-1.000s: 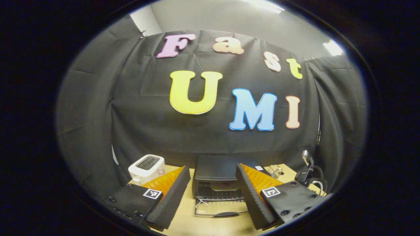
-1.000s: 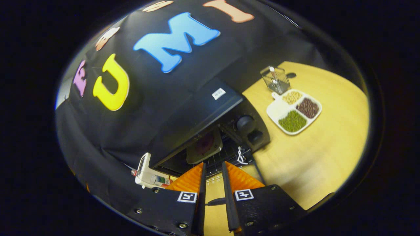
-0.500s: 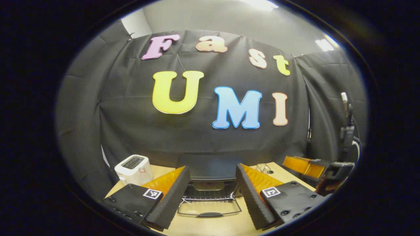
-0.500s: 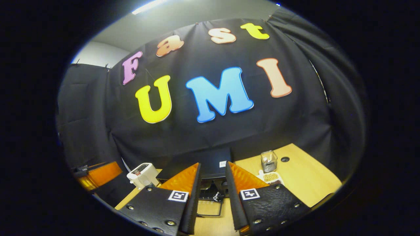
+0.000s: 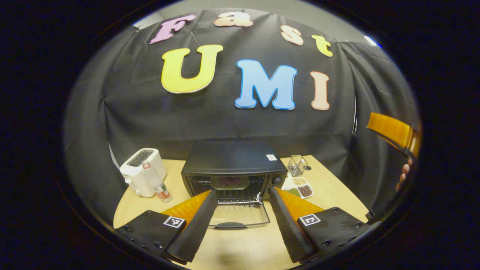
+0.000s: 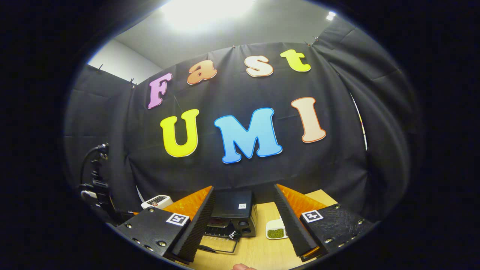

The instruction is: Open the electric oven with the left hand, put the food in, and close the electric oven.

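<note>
The black electric oven (image 5: 232, 159) stands mid-table with its glass door (image 5: 240, 215) folded down flat. A pale plate of food (image 5: 229, 182) rests on the rack inside. My left gripper (image 5: 243, 191) is open and holds nothing; it hovers in front of the door, apart from it. At the far right the right gripper (image 5: 393, 131) hangs high, a hand (image 5: 405, 172) behind it. In the right gripper view my right gripper (image 6: 243, 187) is open and holds nothing, well back from the oven (image 6: 234, 210) and its lowered door (image 6: 219, 243).
A white toaster (image 5: 140, 170) and a water bottle (image 5: 155, 185) stand left of the oven. A divided tray of beans (image 5: 300, 187) and a clear glass container (image 5: 298, 165) sit to its right on the wooden table (image 5: 337, 195). Cables (image 6: 95, 180) hang at the left.
My right gripper went from nearly shut to wide open and drew back from the oven. The left gripper also backed away and tilted down, so the whole oven shows.
</note>
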